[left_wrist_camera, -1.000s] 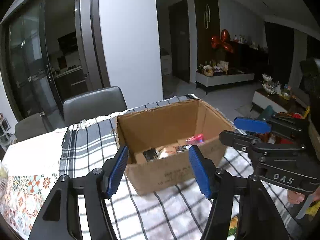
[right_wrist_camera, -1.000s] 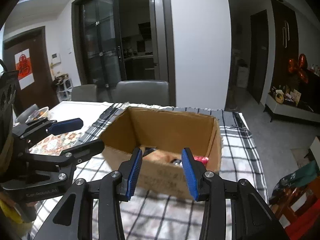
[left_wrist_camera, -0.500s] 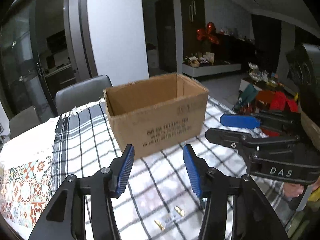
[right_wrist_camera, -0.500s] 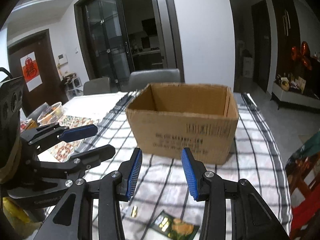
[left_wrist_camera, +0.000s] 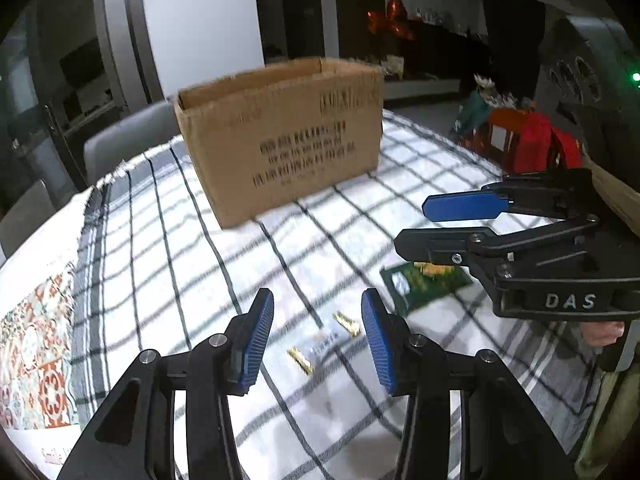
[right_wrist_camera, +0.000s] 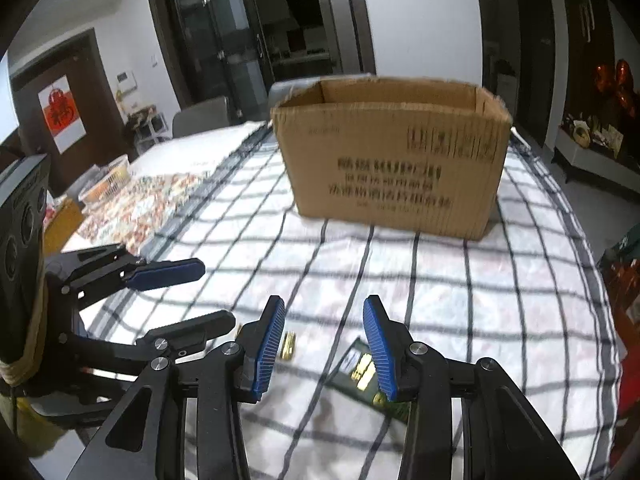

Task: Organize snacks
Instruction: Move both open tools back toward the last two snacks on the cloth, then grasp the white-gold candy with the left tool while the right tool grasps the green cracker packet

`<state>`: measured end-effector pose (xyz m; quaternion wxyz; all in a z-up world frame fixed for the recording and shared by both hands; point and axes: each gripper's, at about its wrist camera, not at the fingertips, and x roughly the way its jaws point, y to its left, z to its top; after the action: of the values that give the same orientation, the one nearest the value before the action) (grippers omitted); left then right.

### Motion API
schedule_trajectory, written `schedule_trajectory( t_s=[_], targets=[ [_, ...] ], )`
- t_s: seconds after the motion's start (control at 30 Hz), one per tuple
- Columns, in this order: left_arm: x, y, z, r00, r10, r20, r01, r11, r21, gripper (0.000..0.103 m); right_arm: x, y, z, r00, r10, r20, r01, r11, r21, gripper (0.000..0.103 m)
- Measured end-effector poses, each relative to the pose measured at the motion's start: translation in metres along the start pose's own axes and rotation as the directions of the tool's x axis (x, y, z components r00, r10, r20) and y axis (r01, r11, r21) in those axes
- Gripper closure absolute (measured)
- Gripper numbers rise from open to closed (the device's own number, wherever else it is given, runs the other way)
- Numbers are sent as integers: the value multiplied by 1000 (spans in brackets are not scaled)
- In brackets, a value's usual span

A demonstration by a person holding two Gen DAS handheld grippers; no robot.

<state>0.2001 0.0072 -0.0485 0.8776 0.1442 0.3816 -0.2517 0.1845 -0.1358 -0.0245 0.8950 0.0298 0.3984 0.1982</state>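
Observation:
An open cardboard box [left_wrist_camera: 280,140] [right_wrist_camera: 392,156] stands on the checked tablecloth [left_wrist_camera: 168,248], its inside hidden from here. A clear snack packet with gold ends [left_wrist_camera: 324,338] [right_wrist_camera: 287,346] lies on the cloth just ahead of my left gripper [left_wrist_camera: 318,338], which is open and empty. A dark green snack packet [left_wrist_camera: 424,286] [right_wrist_camera: 370,376] lies to its right, under my right gripper [right_wrist_camera: 324,346], which is open and empty. The right gripper also shows in the left wrist view [left_wrist_camera: 432,220], and the left gripper in the right wrist view [right_wrist_camera: 192,296].
A patterned floral mat [left_wrist_camera: 32,340] [right_wrist_camera: 148,204] covers the table's left part. A bowl of snacks [right_wrist_camera: 108,180] sits at the far left. Grey chairs [left_wrist_camera: 128,140] stand behind the table. Red and green items [left_wrist_camera: 532,144] lie beyond the right edge.
Both grippers have pulled back from above the box and come down low over the cloth. The box now looks farther away, and the two packets have come into view.

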Motion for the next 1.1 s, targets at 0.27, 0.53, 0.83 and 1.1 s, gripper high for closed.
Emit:
schedule_trajectory(
  t_s=[0.27, 0.53, 0.83, 1.1],
  targets=[
    [30, 3, -15, 994, -71, -86, 74, 997, 28, 58, 24, 0, -16, 996, -13, -84, 13, 1000, 0, 61],
    [55, 6, -16, 982, -111, -152, 124, 989, 78, 58, 39, 4, -18, 991, -30, -131, 27, 999, -25, 61],
    [71, 8, -21, 972, -130, -194, 147, 986, 77, 70, 47, 7, -19, 988, -36, -148, 31, 999, -34, 61],
    [66, 4, -22, 970, -141, -197, 150, 988, 32, 81, 46, 4, -20, 989, -18, -149, 14, 999, -29, 61]
  ],
)
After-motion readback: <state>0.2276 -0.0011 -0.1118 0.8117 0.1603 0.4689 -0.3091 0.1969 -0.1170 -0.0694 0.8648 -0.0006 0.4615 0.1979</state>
